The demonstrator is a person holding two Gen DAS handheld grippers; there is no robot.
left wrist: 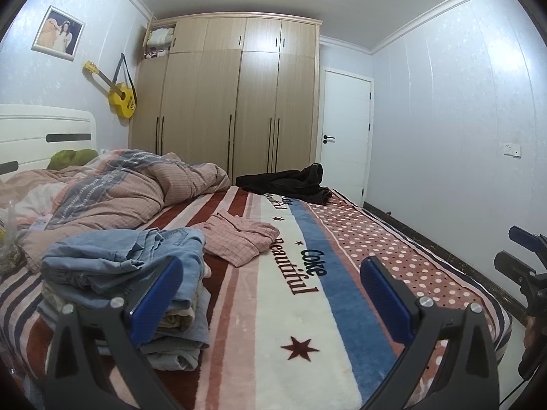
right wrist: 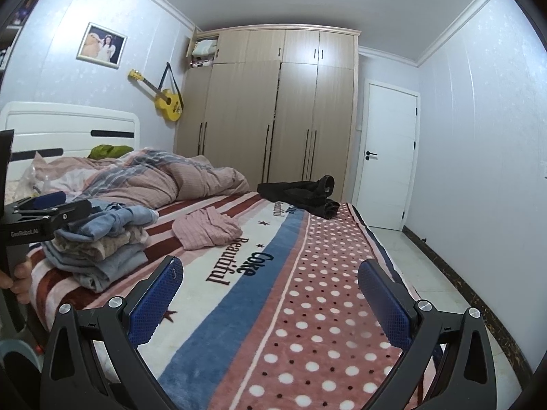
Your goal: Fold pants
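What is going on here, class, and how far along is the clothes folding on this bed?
A person holds two grippers over the bed, and both the left gripper and right gripper are open and empty. A stack of folded clothes sits near the bed's edge. The pink checked garment and the black pants lie crumpled and unfolded farther along.

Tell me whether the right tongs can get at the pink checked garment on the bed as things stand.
Probably yes. The right tongs are open and hold nothing, and only bare blanket lies between them and the pink checked garment. The stack of folded clothes sits off to the side.
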